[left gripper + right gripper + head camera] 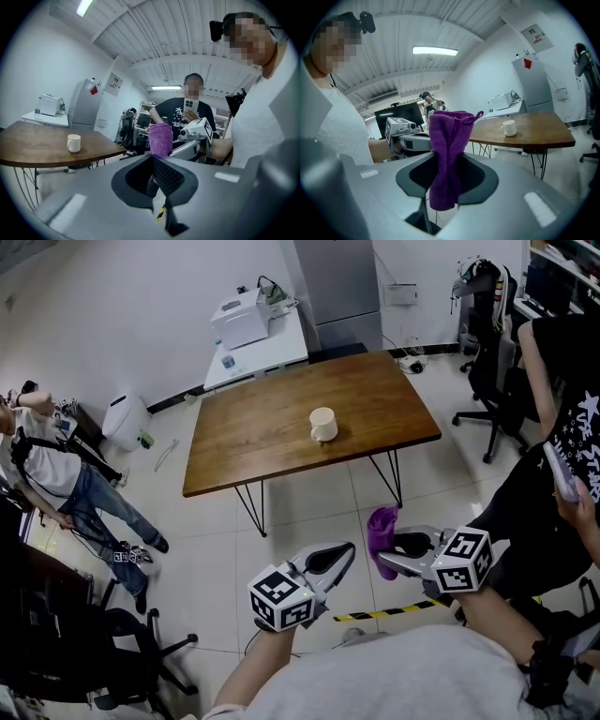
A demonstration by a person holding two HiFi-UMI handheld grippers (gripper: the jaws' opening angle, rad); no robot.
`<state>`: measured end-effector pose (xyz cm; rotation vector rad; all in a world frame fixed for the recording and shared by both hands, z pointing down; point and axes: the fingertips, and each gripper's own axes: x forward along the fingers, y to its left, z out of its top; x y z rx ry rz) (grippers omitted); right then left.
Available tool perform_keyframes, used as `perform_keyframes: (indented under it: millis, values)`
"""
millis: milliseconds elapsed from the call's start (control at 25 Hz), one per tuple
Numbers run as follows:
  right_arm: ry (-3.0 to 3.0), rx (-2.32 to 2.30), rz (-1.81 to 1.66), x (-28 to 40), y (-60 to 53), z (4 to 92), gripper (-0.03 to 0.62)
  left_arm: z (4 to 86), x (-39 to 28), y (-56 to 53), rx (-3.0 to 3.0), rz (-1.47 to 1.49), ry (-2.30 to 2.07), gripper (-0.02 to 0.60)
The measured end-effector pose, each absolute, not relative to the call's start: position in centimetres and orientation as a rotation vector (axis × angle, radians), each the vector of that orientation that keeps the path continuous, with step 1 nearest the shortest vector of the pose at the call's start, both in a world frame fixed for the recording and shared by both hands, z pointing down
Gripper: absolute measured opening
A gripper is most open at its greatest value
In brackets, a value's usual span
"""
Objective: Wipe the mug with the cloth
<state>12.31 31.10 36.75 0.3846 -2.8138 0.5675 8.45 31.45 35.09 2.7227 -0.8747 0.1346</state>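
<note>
A cream mug [323,424] stands alone near the middle of the brown wooden table [253,427]; it also shows as the mug [73,143] and the mug [508,127] in the gripper views. My right gripper [383,549] is shut on a purple cloth [382,538], which hangs bunched between its jaws as the cloth [446,159]. My left gripper [349,549] is shut with nothing in it, its jaws touching. Both grippers hover over the floor, well short of the table's near edge. The left gripper view shows the cloth [161,138] held up by the right gripper.
A person in a black shirt [562,456] stands close on the right, holding a phone. Another person [56,474] is at the far left. Black office chairs [492,362] stand at right and lower left. A white side table with a printer [242,322] stands behind the wooden table.
</note>
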Motion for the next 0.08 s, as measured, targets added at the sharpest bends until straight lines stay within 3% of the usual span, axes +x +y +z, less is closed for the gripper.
perform_keyframes:
  millis: [80]
  values:
    - [-2.812,0.385,0.573,12.38,31.41,36.83,0.127,35.08,8.58,31.65,2.722,0.134,-0.871,0.000]
